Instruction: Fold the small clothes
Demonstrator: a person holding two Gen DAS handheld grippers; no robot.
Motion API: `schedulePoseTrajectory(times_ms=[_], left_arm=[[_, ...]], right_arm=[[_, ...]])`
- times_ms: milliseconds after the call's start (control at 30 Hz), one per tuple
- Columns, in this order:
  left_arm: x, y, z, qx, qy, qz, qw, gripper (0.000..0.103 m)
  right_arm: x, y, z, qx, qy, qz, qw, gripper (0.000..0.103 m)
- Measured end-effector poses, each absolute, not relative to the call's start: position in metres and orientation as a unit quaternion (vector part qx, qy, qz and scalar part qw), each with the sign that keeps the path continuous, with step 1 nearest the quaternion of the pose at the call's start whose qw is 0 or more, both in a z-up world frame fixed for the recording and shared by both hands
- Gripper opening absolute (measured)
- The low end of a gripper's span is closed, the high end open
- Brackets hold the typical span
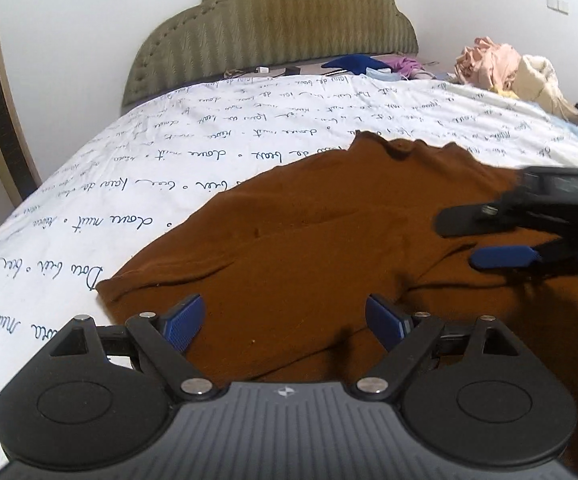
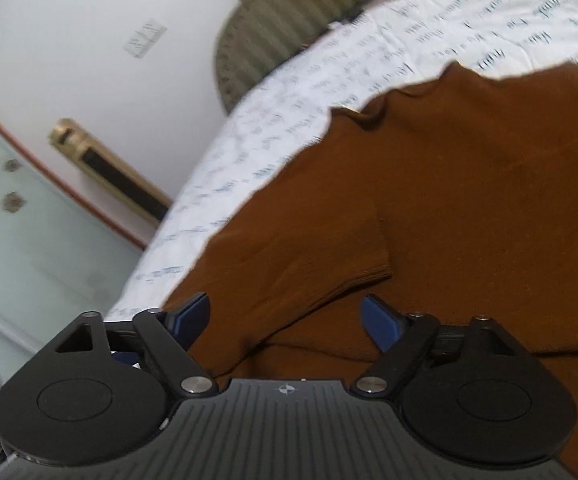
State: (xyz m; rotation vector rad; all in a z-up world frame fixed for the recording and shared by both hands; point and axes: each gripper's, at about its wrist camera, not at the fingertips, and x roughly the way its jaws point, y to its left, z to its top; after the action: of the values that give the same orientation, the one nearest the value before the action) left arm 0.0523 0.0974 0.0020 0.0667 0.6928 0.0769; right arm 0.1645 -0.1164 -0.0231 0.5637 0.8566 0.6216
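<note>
You're working on a bed [image 1: 161,152] with a white sheet covered in cursive writing, padded headboard [image 1: 273,28] against a white wall. The brown shirt [image 1: 309,232] lies spread flat on it. Your left gripper [image 1: 283,322] hovers wide over the shirt's near edge, empty. Your right gripper [image 2: 287,320] is also wide, over a folded-in sleeve. The right view is blurry, and the shirt's right side is cut off.

Home bedroom: bed [image 1: 209,128] with padded headboard [image 1: 273,28], script-print sheet, clothes heap [image 1: 505,68].
</note>
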Motion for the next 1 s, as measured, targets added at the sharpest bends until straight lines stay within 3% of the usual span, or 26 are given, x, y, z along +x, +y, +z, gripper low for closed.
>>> schedulePoseTrajectory(times_ms=[100, 167, 233, 267, 300, 333, 500, 733, 1000], left_arm=[[0.056, 0.090, -0.002, 0.053, 0.337, 0.031, 0.940, 0.088], [0.058, 0.086, -0.006, 0.063, 0.348, 0.020, 0.935, 0.088], [0.063, 0.080, -0.009, 0.068, 0.362, 0.002, 0.930, 0.088], [0.065, 0.077, -0.009, 0.072, 0.366, -0.005, 0.928, 0.088], [0.066, 0.073, -0.011, 0.078, 0.367, -0.008, 0.927, 0.088], [0.068, 0.068, -0.012, 0.089, 0.366, -0.006, 0.926, 0.088], [0.086, 0.056, -0.018, 0.140, 0.354, 0.032, 0.924, 0.088], [0.108, 0.071, -0.014, 0.110, 0.360, 0.059, 0.925, 0.088], [0.121, 0.081, -0.014, 0.077, 0.372, 0.066, 0.922, 0.088]], right_arm=[[0.176, -0.110, -0.029, 0.283, 0.397, 0.275, 0.828, 0.074], [0.183, -0.105, -0.032, 0.287, 0.391, 0.264, 0.833, 0.065], [0.193, -0.100, -0.034, 0.284, 0.393, 0.252, 0.837, 0.041], [0.197, -0.099, -0.036, 0.285, 0.397, 0.248, 0.837, 0.034], [0.201, -0.100, -0.038, 0.287, 0.400, 0.245, 0.836, 0.019], [0.204, -0.100, -0.039, 0.287, 0.400, 0.242, 0.836, 0.013], [0.208, -0.114, -0.022, 0.280, 0.368, 0.236, 0.854, 0.012], [0.211, -0.156, 0.009, 0.220, 0.299, 0.168, 0.913, 0.012], [0.206, -0.221, -0.003, 0.236, 0.283, 0.089, 0.925, 0.012]])
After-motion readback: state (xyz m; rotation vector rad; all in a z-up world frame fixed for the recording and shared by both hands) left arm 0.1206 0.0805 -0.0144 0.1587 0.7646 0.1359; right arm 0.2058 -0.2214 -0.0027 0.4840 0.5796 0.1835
